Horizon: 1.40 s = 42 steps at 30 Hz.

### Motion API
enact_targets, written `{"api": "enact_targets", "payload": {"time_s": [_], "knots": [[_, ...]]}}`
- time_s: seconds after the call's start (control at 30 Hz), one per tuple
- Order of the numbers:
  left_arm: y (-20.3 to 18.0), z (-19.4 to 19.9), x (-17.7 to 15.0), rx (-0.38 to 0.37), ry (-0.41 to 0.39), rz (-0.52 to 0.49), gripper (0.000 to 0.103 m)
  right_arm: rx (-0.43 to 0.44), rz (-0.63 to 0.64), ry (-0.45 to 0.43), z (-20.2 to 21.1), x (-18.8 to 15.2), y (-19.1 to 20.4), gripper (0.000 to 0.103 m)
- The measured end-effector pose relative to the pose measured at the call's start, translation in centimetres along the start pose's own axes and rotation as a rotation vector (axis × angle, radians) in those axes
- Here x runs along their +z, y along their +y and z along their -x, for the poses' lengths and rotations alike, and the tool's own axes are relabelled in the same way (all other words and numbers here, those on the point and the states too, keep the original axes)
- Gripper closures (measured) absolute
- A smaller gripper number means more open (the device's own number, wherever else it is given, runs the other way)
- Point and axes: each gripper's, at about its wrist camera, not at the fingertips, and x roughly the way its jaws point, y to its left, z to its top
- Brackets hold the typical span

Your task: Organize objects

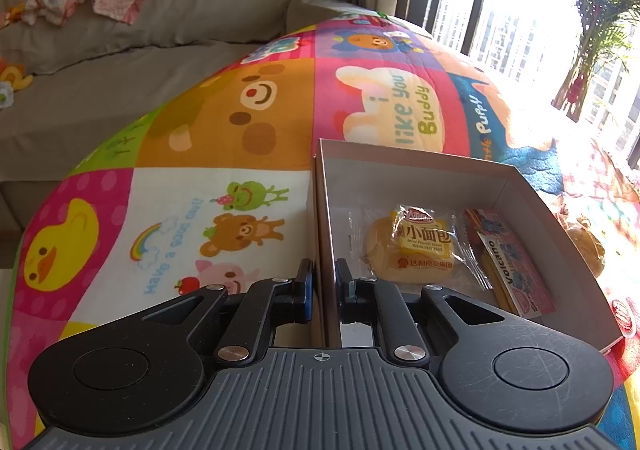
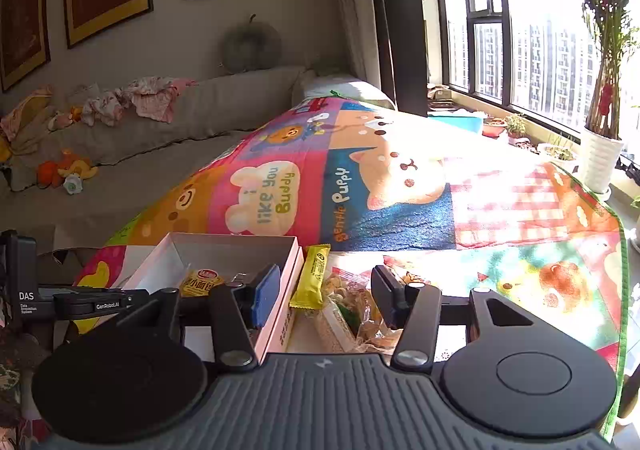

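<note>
Your left gripper (image 1: 323, 286) is clamped on the near-left wall of the open cardboard box (image 1: 424, 174), one finger outside it, one inside. Two packets lie in that box: one small bread roll in a yellow-labelled wrapper (image 1: 416, 246) in the middle, and one pink "Volcano" snack packet (image 1: 510, 266) just to its right, against the right wall. Box and all sit on the cartoon play mat (image 1: 224, 122).

Your right gripper (image 2: 326, 296) hangs with its jaws spread wide, gripping nothing. Its left blue pad (image 2: 266, 296) is over the box's right edge; from this side only the bread packet shows inside. Just beside the box on the mat lies one yellow bar packet (image 2: 313, 276), lengthwise along the wall. Right of that, between your fingers, sits one clear bag of mixed snacks (image 2: 352, 310), touching the bar. So that's two in, two out.
</note>
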Motion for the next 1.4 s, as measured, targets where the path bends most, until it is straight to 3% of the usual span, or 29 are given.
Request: {"api": "enact_targets", "payload": {"time_s": [0.13,0.27,0.5,0.63,0.7,0.77,0.9,1.0,1.23,1.4], "knots": [[0.0,0.0,0.0,0.0,0.001,-0.002,0.09,-0.045,-0.099,0.044,-2.6,0.0,-3.2,0.042],[0.0,0.1,0.0,-0.001,0.006,-0.003,0.09,-0.017,-0.184,0.113,-6.5,0.4,-4.6,0.035],[0.0,0.1,0.1,-0.001,0.01,-0.003,0.09,0.053,-0.091,0.207,-15.6,2.5,-0.6,0.031],[0.0,0.1,0.2,0.001,0.022,0.004,0.09,0.064,-0.143,0.26,-21.0,3.9,0.1,0.03],[0.0,0.0,0.3,0.002,0.024,0.005,0.09,0.08,-0.19,0.295,-23.1,4.3,-0.1,0.035],[0.0,0.0,0.3,0.002,0.024,0.005,0.09,0.096,-0.235,0.328,-24.8,4.6,-0.3,0.051],[0.0,0.0,0.3,0.003,0.024,0.006,0.09,0.111,-0.252,0.412,-27.5,4.7,0.4,0.055],[0.1,0.0,0.3,0.002,0.024,0.007,0.09,0.092,-0.245,0.457,-28.7,4.3,0.9,0.077],[0.1,0.1,0.3,0.0,0.022,0.013,0.09,0.076,-0.224,0.443,-26.9,3.9,-1.3,0.078],[0.0,0.1,0.3,0.004,0.02,0.016,0.09,0.101,-0.174,0.427,-22.3,3.0,-2.9,0.079]]}}
